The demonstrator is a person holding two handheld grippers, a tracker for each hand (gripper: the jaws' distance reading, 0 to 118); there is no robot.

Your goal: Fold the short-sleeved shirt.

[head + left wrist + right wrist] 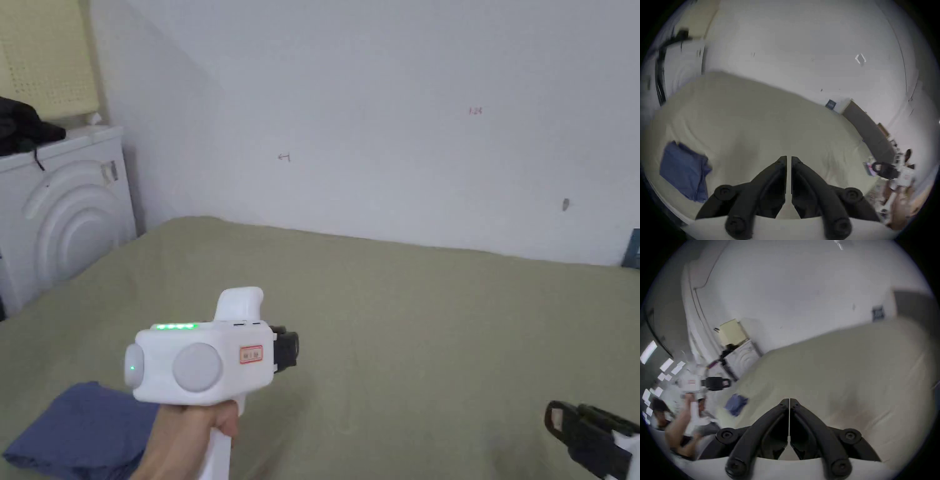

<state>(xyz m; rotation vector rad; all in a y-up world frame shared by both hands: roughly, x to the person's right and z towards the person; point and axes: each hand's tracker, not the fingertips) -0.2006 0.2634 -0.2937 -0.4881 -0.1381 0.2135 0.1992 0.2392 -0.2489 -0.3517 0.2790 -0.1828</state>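
Observation:
A folded blue shirt (81, 431) lies on the olive-green cloth surface (406, 325) at the near left; it also shows as the blue shirt (683, 172) in the left gripper view and as the blue shirt (736, 403) in the right gripper view. My left gripper (294, 350), a white handheld unit with black jaws, is raised above the surface to the right of the shirt, and its jaws (789, 160) stand almost together with nothing between them. My right gripper (556, 422) hovers at the near right; its jaws (789, 401) are closed together and empty.
A white washing machine (62, 212) with dark items on top stands at the left edge of the surface. A white wall (406, 125) runs along the far side. A dark board (867, 129) lies off the right end.

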